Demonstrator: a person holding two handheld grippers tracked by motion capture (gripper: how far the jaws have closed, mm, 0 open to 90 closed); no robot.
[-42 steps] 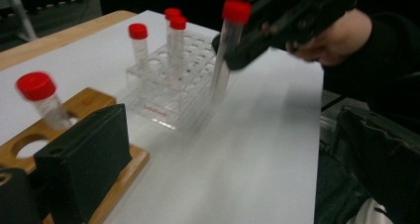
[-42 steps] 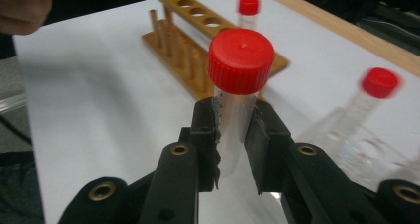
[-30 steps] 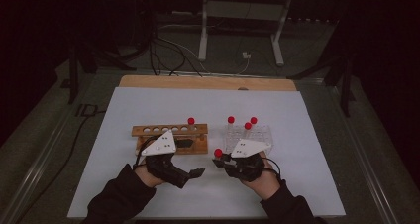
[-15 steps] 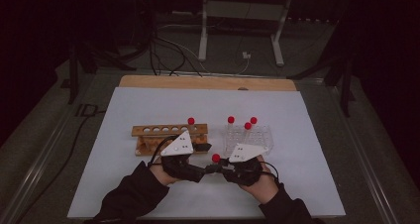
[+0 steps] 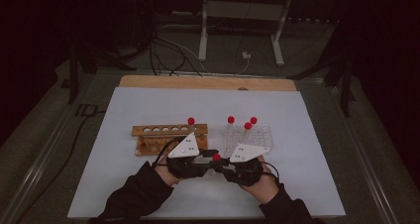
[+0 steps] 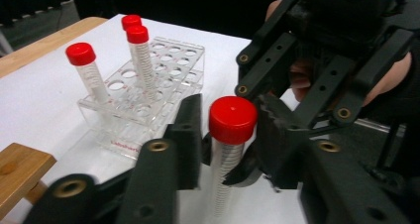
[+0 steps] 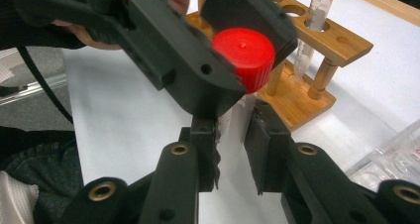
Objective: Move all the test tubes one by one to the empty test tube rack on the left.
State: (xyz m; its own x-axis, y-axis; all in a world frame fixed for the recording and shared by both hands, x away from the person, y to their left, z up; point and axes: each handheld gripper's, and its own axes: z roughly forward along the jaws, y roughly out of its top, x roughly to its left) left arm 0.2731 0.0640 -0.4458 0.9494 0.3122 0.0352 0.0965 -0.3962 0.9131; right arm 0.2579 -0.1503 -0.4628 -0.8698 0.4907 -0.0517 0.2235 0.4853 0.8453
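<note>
- Across the table [image 5: 148,105], white sheet covers the work area; both racks stand mid-sheet, within easy reach of both hands.
- Wooden rack [image 5: 168,137] at left holds one red-capped tube at its far right end; other holes look empty. Likely the destination.
- Clear plastic rack [image 5: 247,137] at right carries three capped tubes [image 6: 91,73], upright, so probably the source.
- Left gripper [image 5: 205,159] and right gripper [image 5: 223,165] meet nose to nose near the table's front edge, just before the two racks.
- Left gripper's jaws have just been closing, with the tube's red cap [image 6: 233,119] between them; in the right gripper view they clamp that cap from both sides. Judged: gripping the cap to twist or take over.
- Right gripper is closed on the tube [image 6: 223,177] body below the cap, holding it upright and steady for the other hand.
- Tube is held clear of both racks, between the two grippers.
</note>
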